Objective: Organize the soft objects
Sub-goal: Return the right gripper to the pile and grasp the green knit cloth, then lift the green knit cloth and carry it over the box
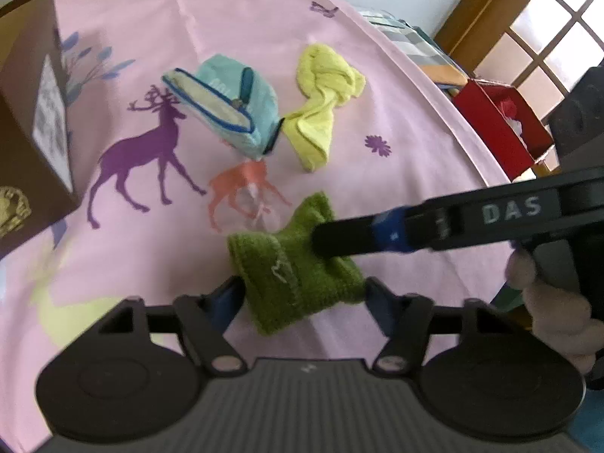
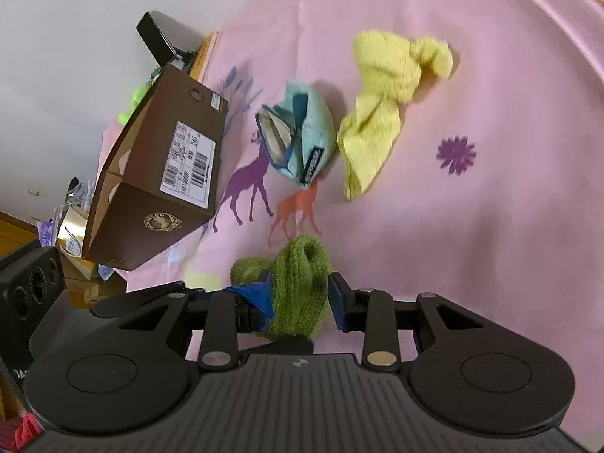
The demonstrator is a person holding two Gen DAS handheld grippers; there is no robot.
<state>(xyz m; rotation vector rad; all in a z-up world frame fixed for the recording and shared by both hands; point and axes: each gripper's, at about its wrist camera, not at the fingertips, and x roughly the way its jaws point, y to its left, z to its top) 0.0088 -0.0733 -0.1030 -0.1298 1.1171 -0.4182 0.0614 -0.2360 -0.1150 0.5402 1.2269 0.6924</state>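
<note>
Left tool: fingers standing apart, flanking the green knit piece without pressing.
Right tool: reaching in from 3 o'clock in the left view; grip cannot be told.
Green knit piece: lying on the pink sheet.
Teal pouch: at 11 o'clock, unzipped.
Yellow cloth: at 12 o'clock, just beside the pouch.
Brown box: at 10 o'clock.
</note>
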